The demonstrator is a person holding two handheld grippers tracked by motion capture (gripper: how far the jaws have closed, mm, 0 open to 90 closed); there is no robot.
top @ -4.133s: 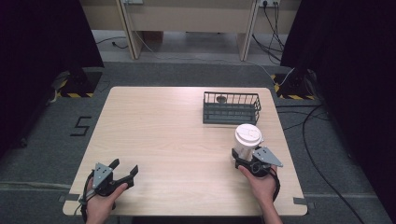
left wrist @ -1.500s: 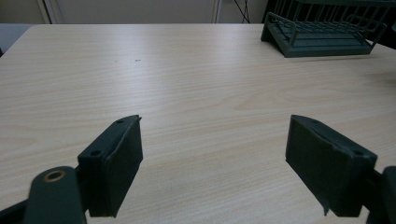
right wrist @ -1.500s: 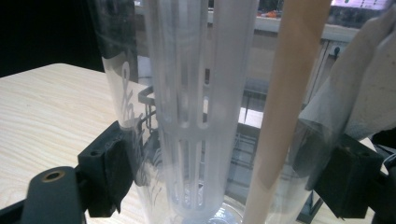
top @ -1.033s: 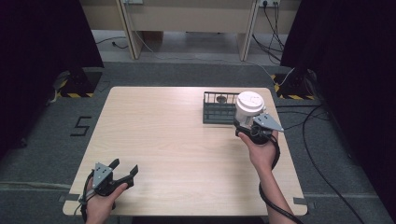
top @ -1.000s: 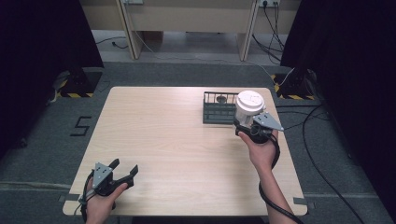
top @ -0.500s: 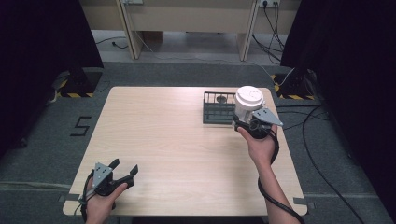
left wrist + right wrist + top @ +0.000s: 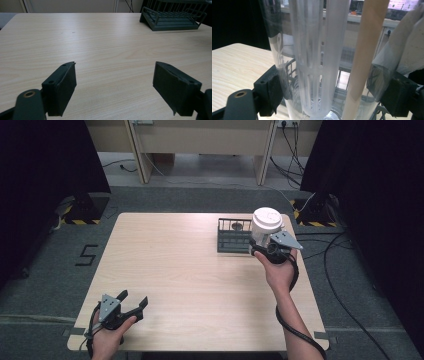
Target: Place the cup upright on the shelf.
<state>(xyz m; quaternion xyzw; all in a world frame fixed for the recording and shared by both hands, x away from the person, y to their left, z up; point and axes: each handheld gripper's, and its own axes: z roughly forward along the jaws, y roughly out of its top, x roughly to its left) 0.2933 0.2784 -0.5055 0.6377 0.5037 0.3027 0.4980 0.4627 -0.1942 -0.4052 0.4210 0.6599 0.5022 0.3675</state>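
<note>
- Beside the basket (image 7: 235, 236), on a pale wood table (image 7: 190, 270), the right gripper (image 7: 270, 251) clamped a lidded cup (image 7: 265, 224).
- Near the table's front edge, the left gripper (image 7: 131, 305) gaped empty.
- Grey carpet and cables surrounded the table.

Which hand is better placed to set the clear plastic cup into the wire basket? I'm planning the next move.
Right, probably. The right tool is shut on the clear plastic cup with a white lid, held right at the dark wire basket. The left tool sits open at the wooden table's near left corner, far from both.

Lab recording bay, black curtains (image 7: 45, 165), floor cables (image 7: 345, 285), hazard-striped tape (image 7: 75, 221)
</note>
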